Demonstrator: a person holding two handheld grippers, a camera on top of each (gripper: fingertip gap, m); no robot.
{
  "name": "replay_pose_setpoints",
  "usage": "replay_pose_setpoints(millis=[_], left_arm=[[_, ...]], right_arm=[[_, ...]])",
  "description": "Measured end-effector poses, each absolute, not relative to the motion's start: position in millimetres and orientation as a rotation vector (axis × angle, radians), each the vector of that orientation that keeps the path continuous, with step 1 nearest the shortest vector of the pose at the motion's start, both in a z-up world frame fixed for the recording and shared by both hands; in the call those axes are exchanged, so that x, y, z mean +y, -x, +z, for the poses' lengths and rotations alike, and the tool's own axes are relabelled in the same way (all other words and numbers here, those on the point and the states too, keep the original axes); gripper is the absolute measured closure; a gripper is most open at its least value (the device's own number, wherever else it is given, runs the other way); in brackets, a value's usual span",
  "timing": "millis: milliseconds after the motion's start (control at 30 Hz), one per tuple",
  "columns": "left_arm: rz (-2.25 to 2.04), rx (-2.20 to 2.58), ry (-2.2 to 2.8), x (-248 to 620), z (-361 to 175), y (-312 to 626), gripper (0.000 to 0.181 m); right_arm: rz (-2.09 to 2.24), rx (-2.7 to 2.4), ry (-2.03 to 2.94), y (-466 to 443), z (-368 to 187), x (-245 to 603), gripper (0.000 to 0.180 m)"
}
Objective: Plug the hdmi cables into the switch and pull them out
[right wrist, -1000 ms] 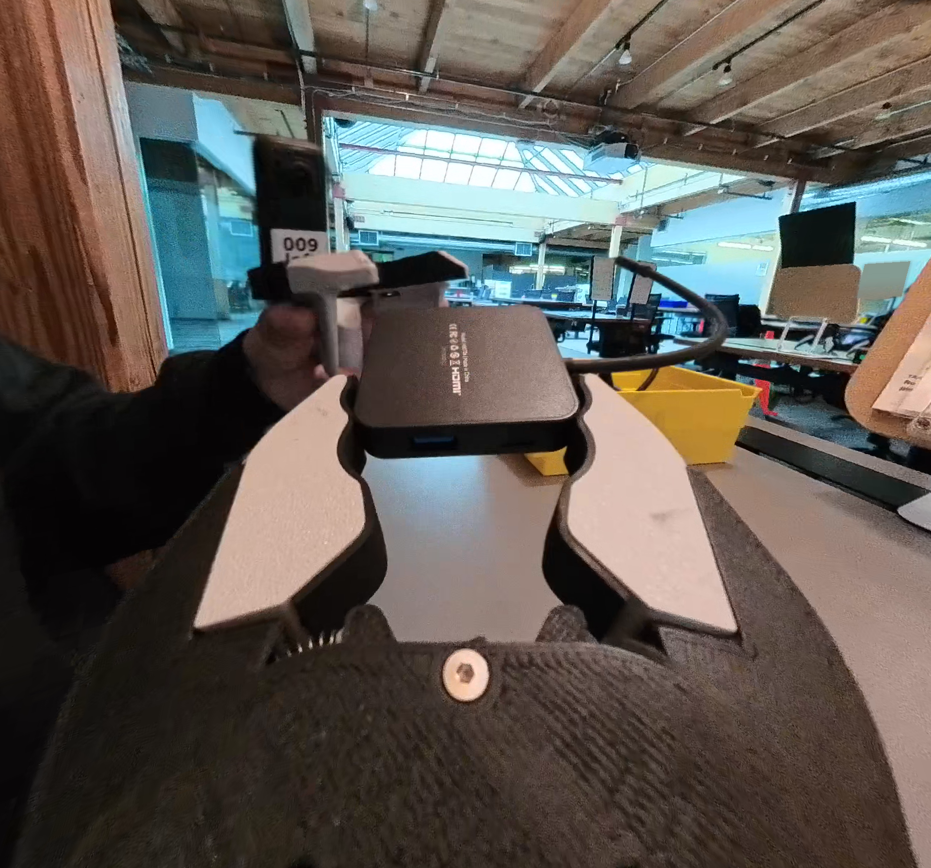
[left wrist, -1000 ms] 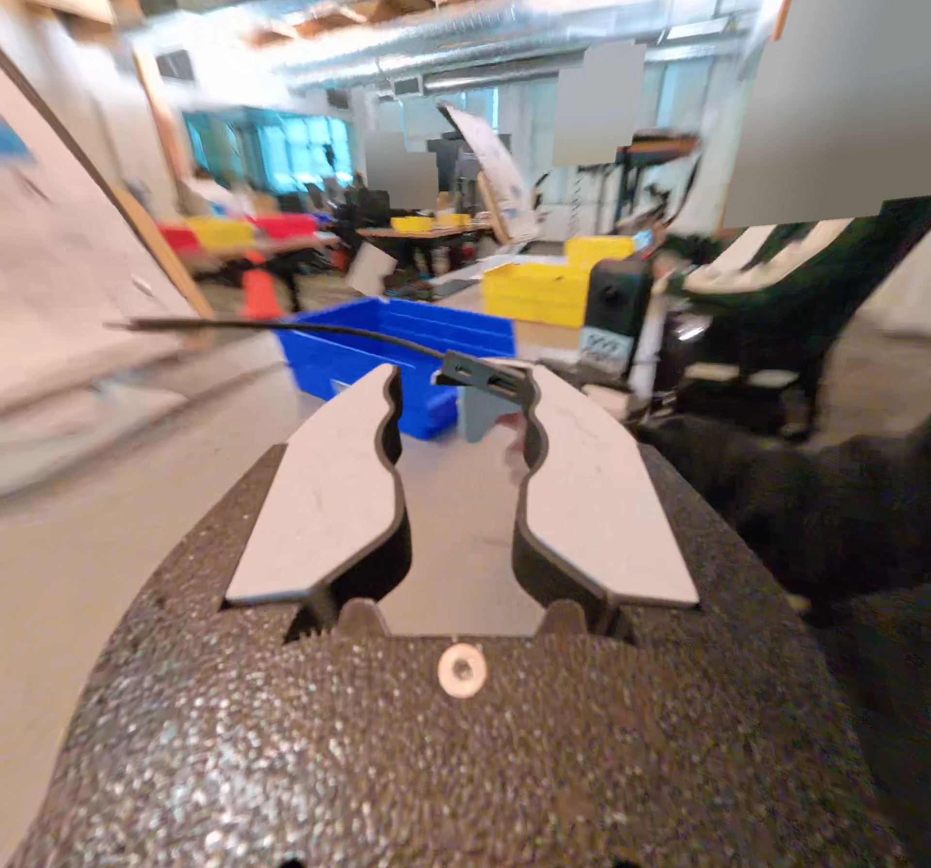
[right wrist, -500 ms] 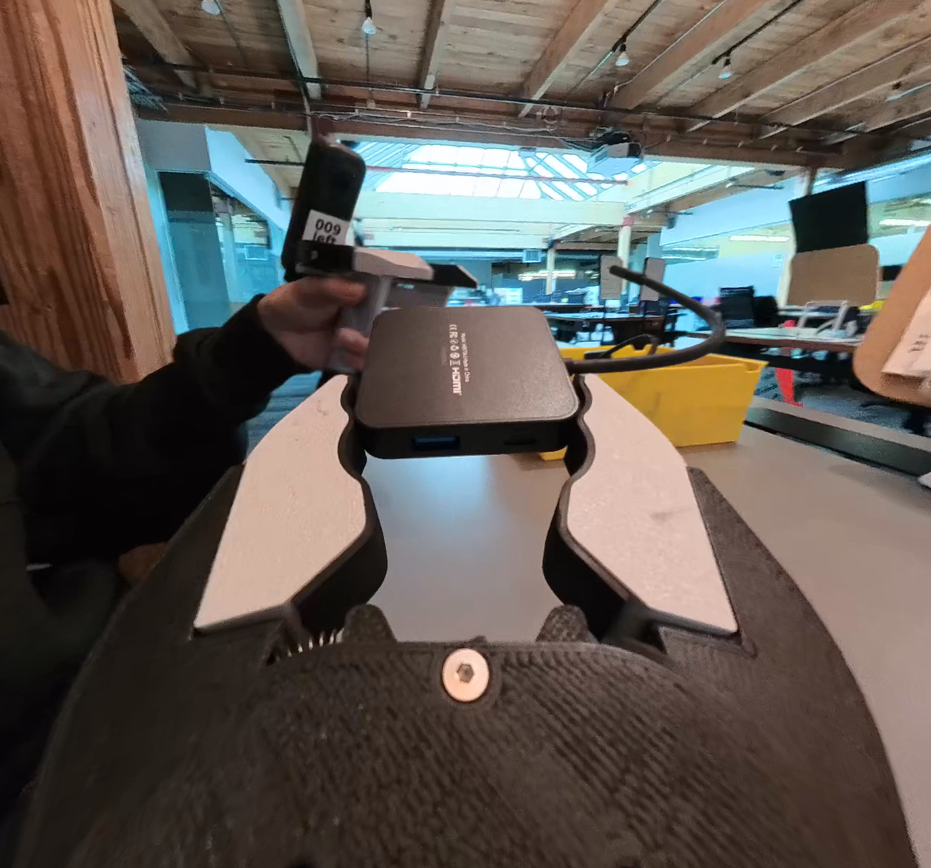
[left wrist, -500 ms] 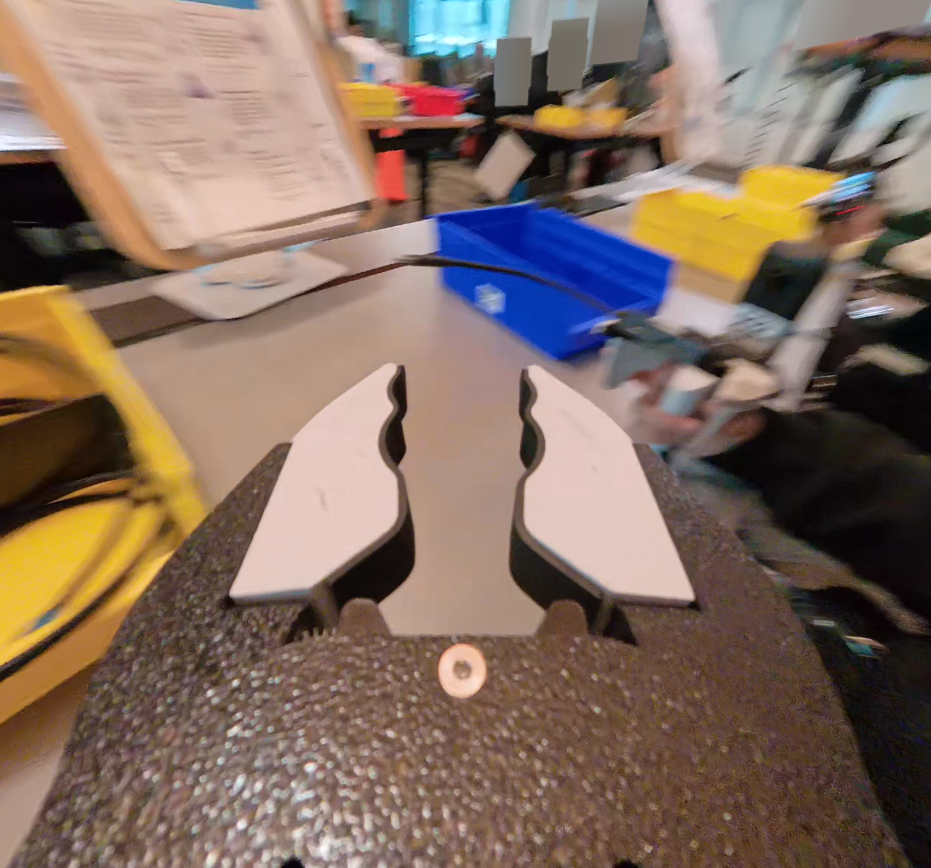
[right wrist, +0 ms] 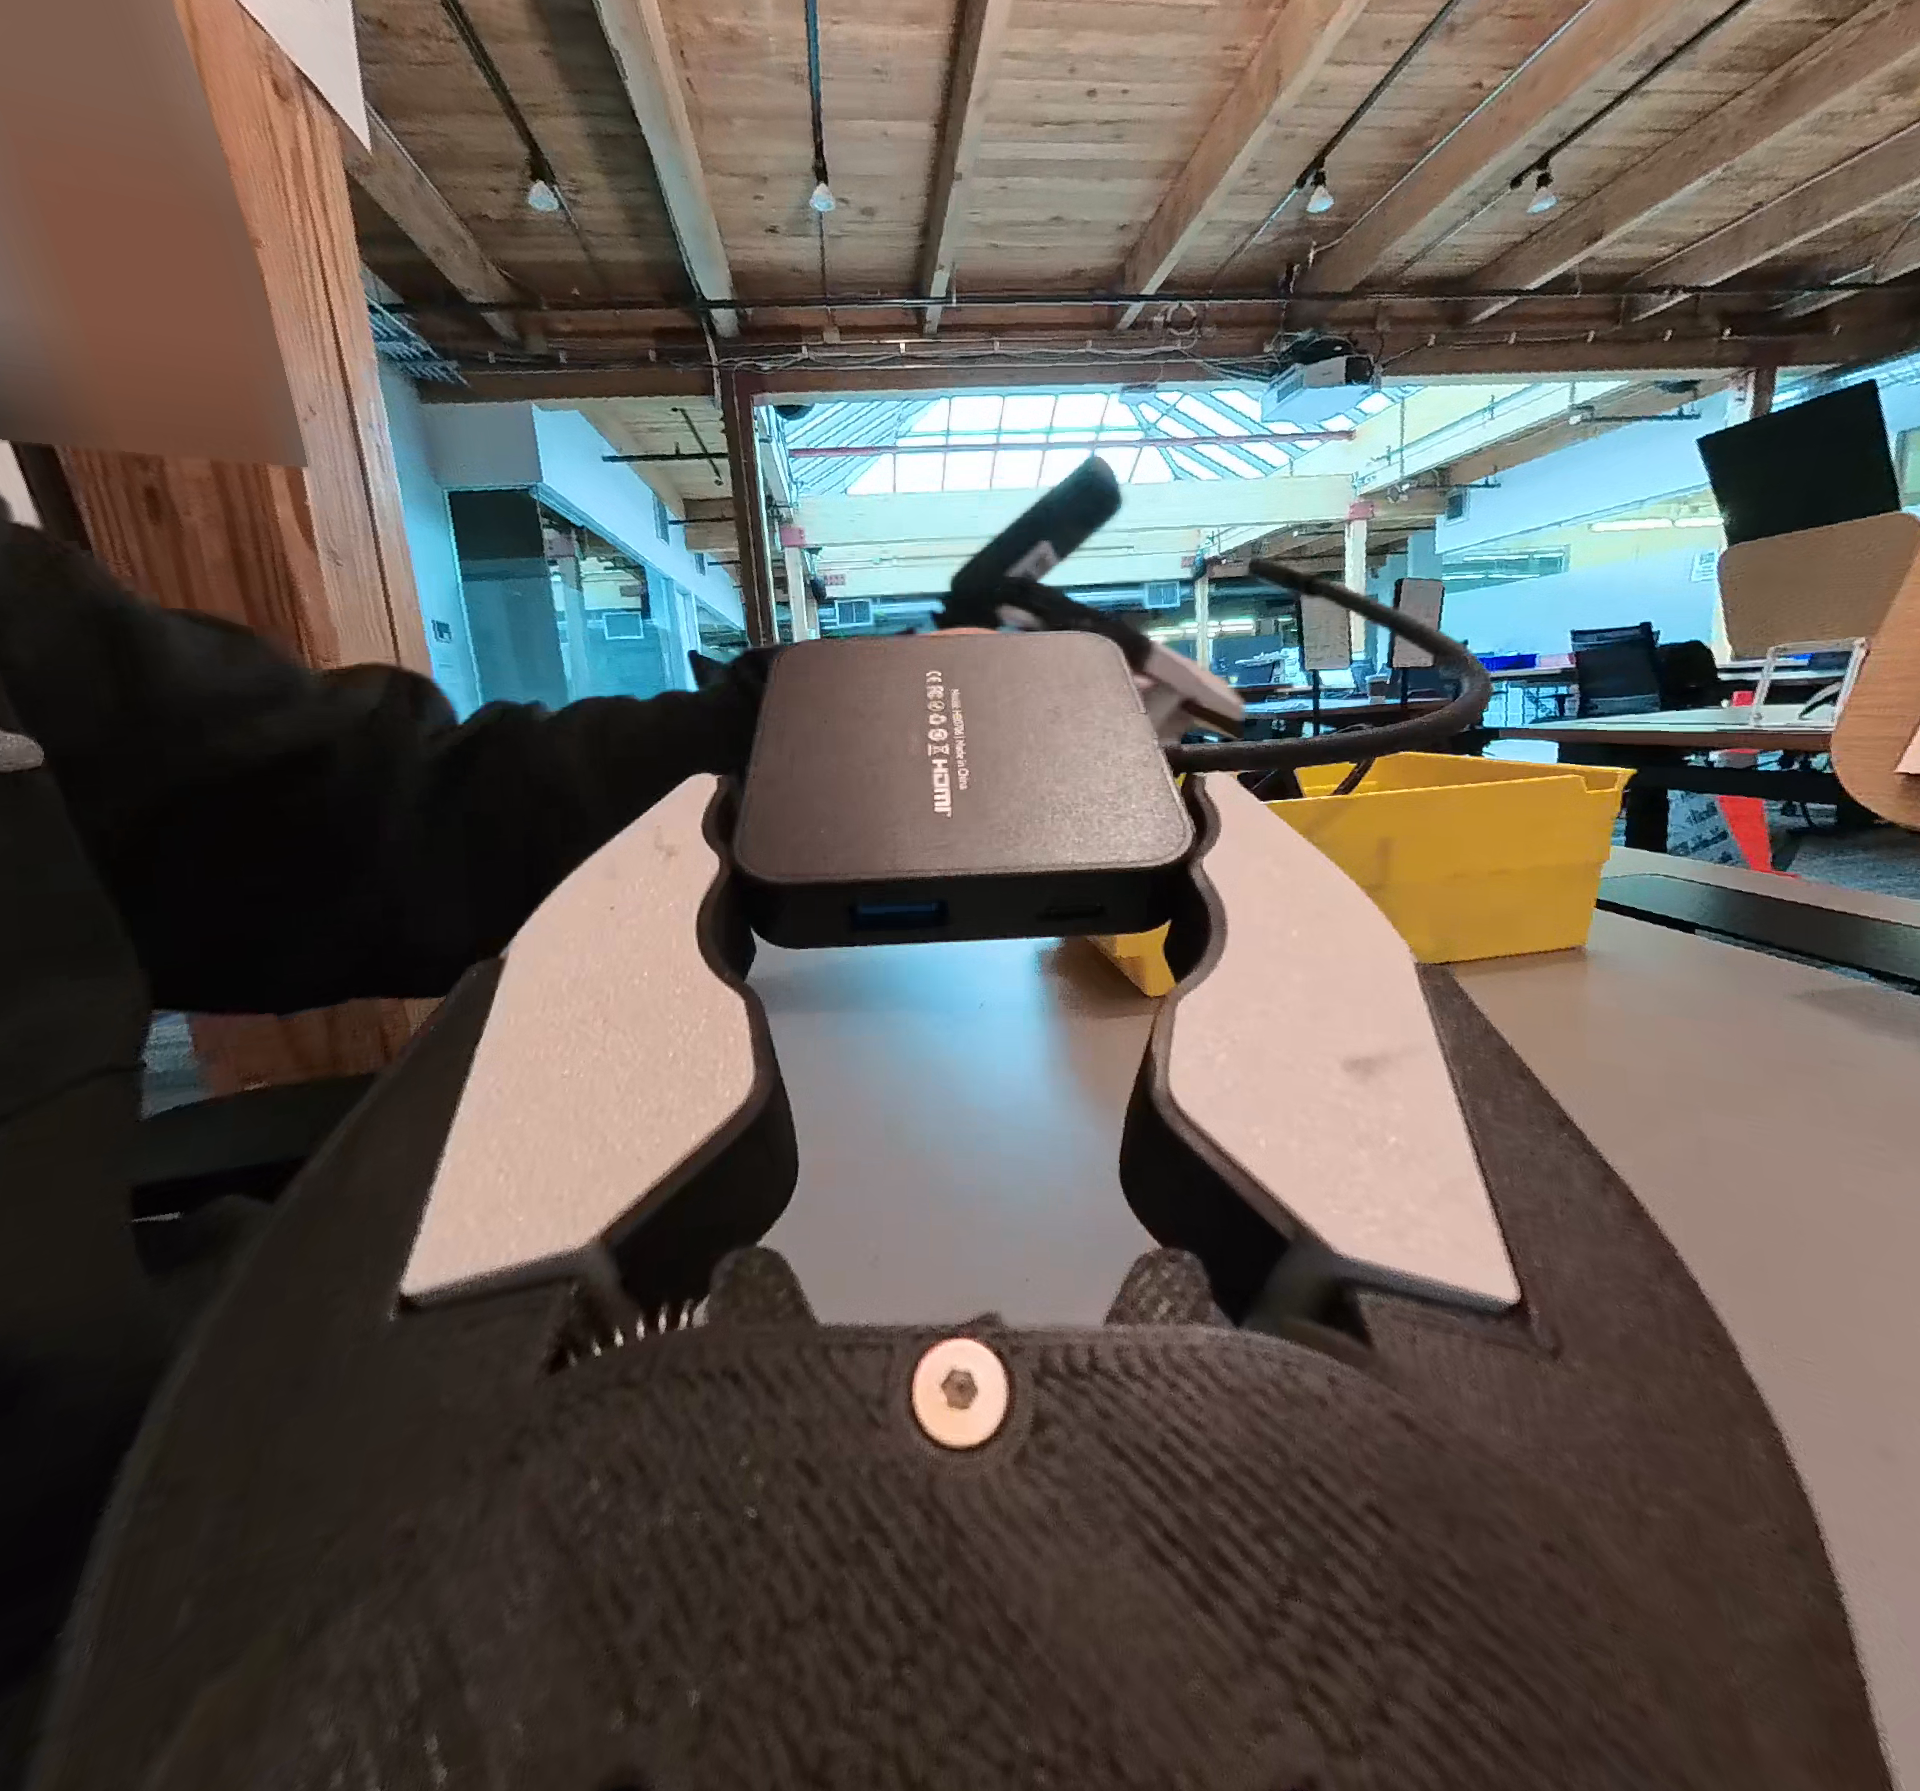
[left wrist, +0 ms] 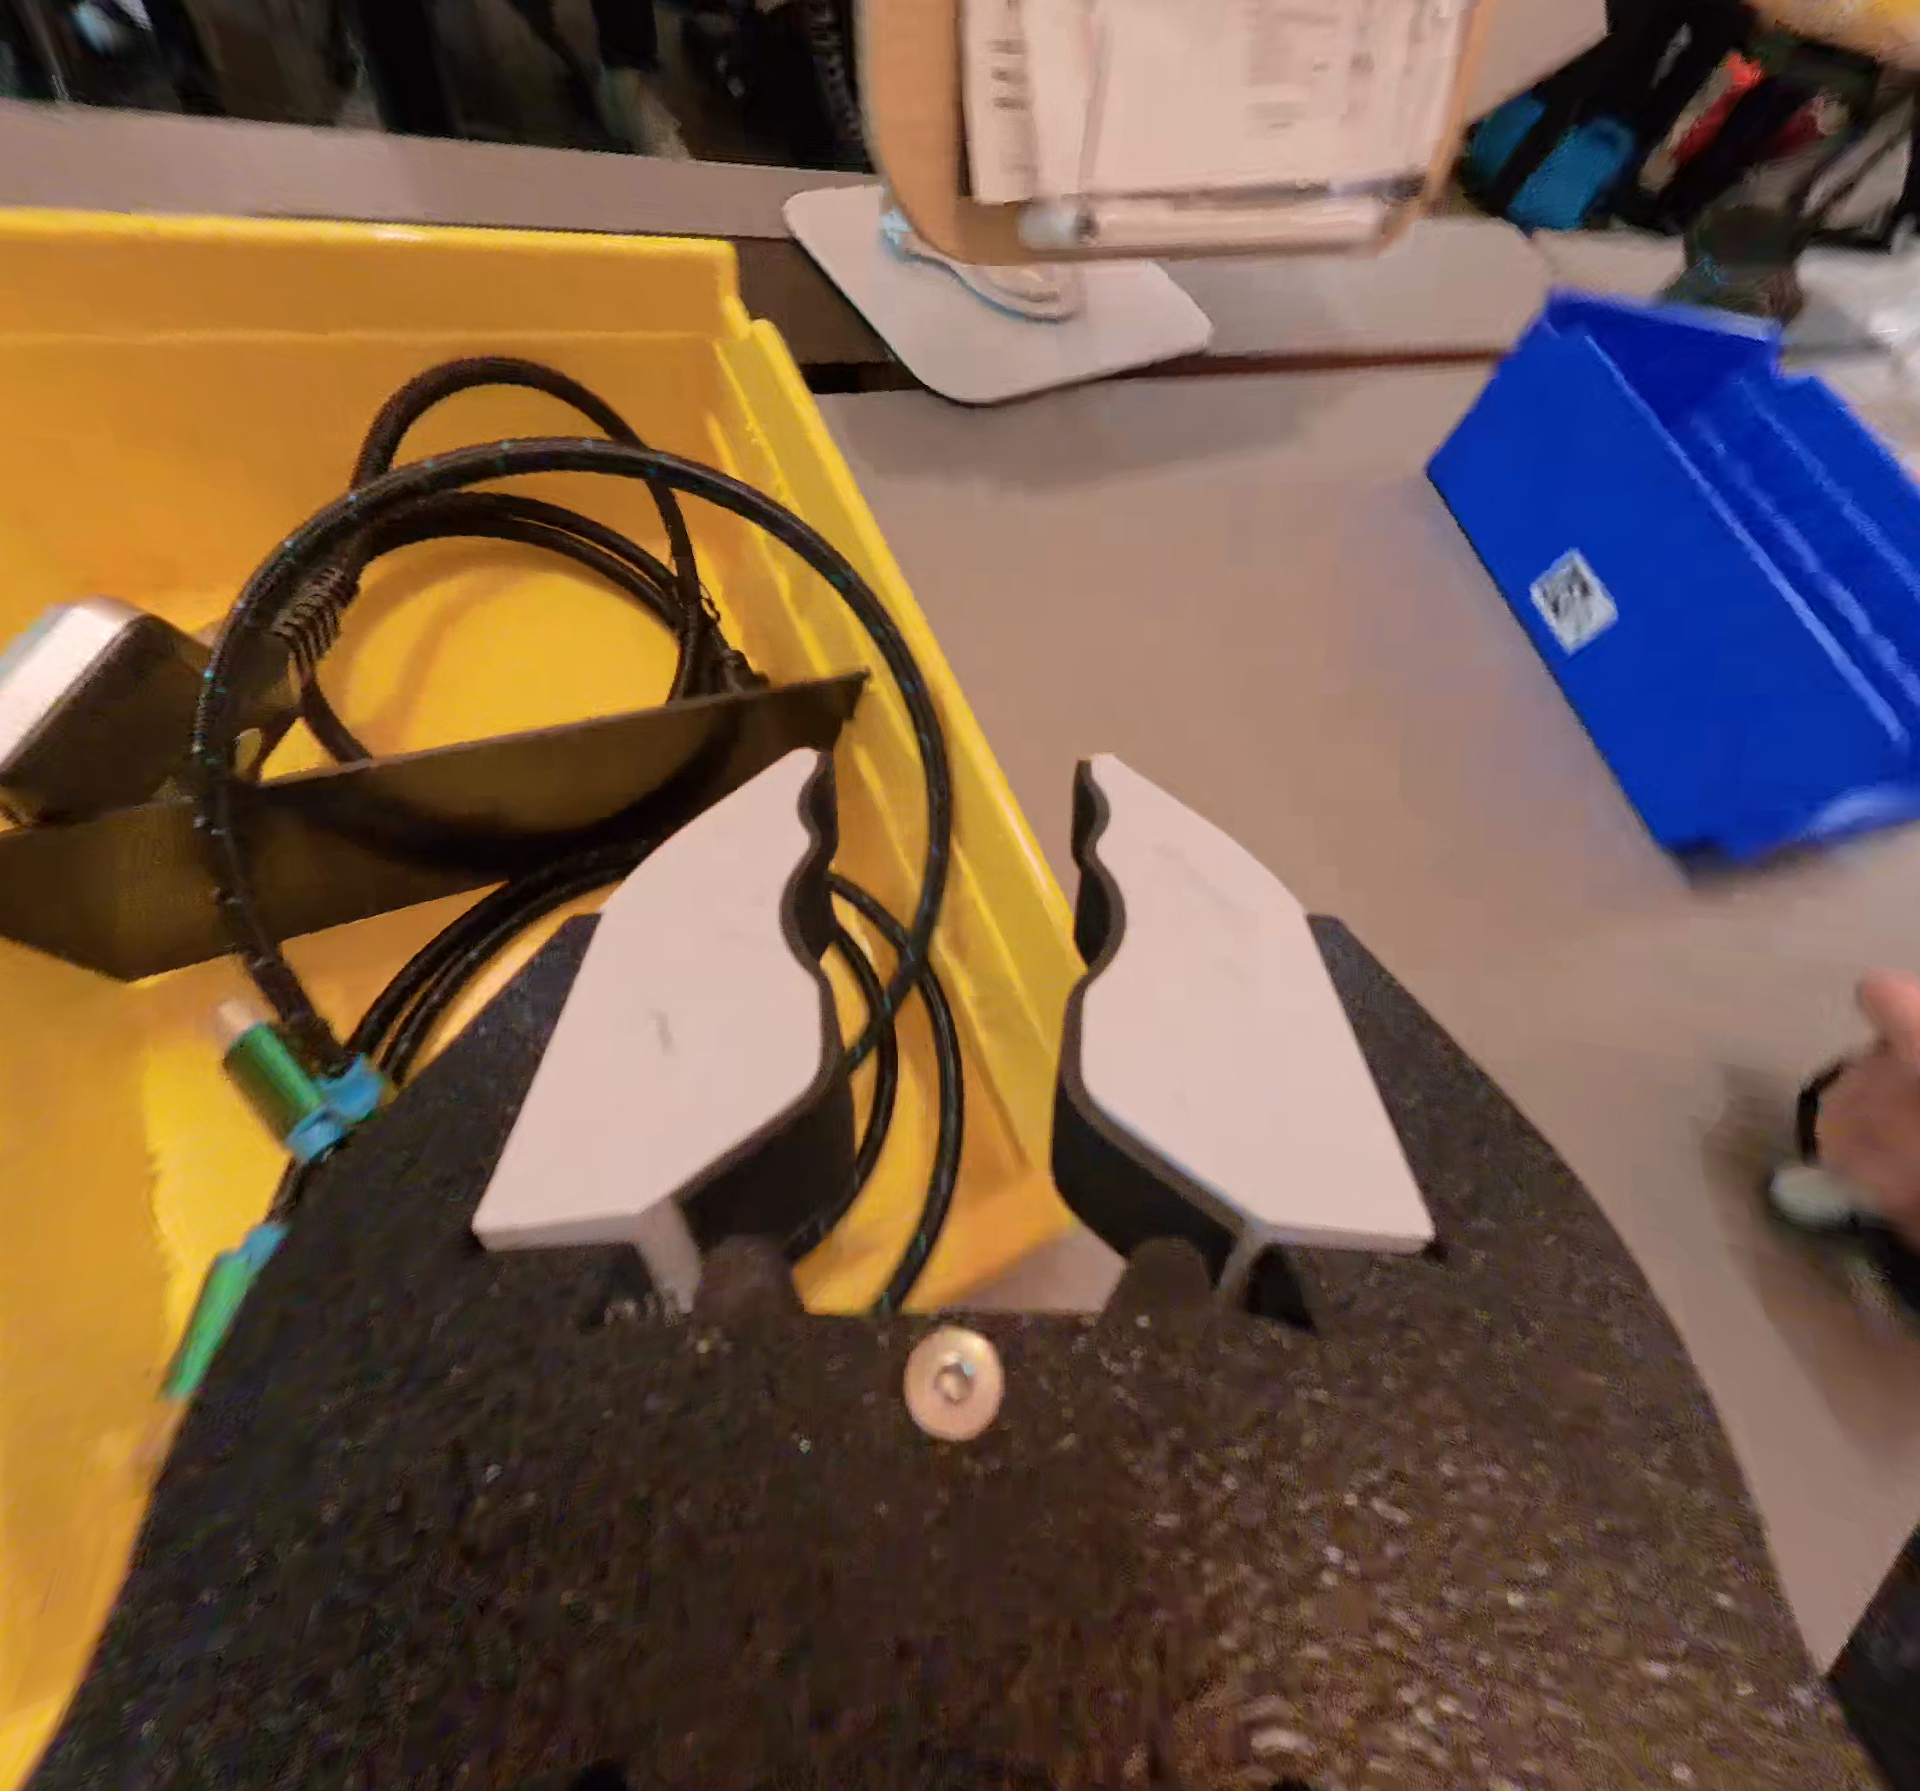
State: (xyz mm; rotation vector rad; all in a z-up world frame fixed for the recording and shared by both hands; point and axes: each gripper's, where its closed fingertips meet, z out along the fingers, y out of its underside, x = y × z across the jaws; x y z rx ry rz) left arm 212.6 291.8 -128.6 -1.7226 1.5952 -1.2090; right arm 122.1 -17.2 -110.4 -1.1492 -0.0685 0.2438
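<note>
R claw [right wrist: 961, 842] clamped on switch [right wrist: 961, 770], held above table [right wrist: 1662, 1066], one cable [right wrist: 1382, 702] leaving its far right side. L claw [left wrist: 951, 811] part open, empty, over right wall of yellow bin [left wrist: 914, 702]. Spare cables [left wrist: 582, 619] coil down-left of L tips, so I judge L nearer. Plug end [left wrist: 265, 1066] lies left.

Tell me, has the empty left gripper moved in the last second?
Yes. The left gripper swung left and tipped down: the blue bin slid rightward, and the yellow bin now lies beneath it.
</note>
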Motion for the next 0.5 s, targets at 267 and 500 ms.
replay_pose_setpoints(millis=[267,500], left_arm=[[-1.429,1.421,2.062,304.7,-162.4,-275.3,0.155],[-1.559,1.591,1.929,298.5,-100.7,-246.0,0.173]], right_arm=[[0.254,-0.082,1.176,-114.3,-116.1,-15.2,0.099],[0.269,-0.064,1.145,-111.8,-113.7,-23.0,0.099]])
